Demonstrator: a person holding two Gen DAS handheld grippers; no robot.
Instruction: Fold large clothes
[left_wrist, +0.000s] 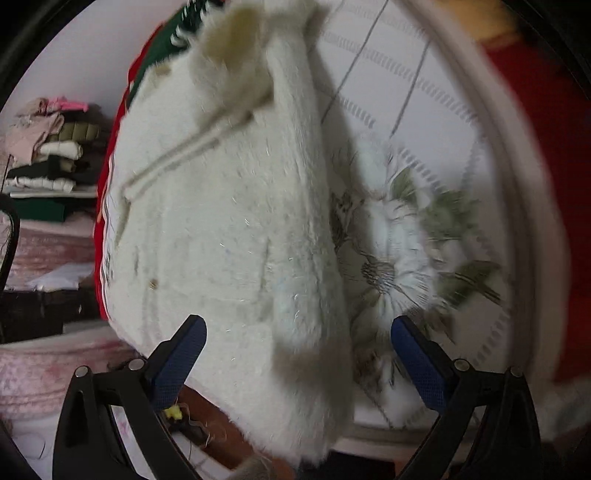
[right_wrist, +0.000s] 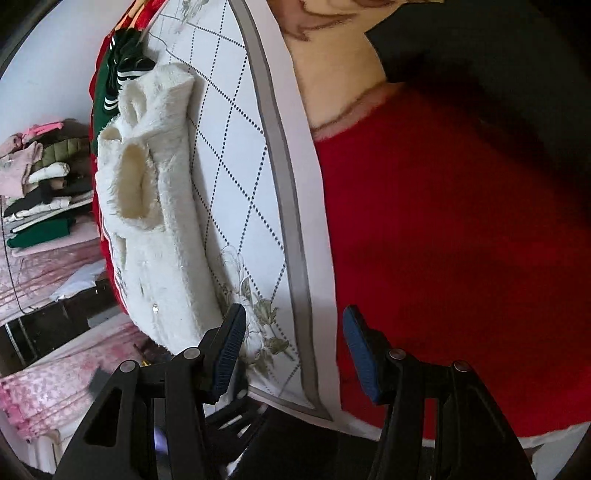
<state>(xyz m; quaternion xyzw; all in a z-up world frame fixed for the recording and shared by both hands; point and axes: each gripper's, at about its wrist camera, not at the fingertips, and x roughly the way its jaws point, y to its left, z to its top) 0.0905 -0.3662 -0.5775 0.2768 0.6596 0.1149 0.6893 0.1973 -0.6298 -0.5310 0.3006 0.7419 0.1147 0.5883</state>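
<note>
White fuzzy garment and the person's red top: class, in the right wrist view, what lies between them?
In the right wrist view, a stretch of tabletop with a dotted diamond pattern and a grey border band separates the white fuzzy garment from the red top.

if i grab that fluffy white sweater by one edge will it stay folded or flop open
The white sweater will probably flop: it is soft, thick pile with no stiff part showing, and its folded layers lie loose. It looks bulky but likely light for its size. Its lower end seems to overhang the quilted surface, so a sideways push may well slide it off.
</note>
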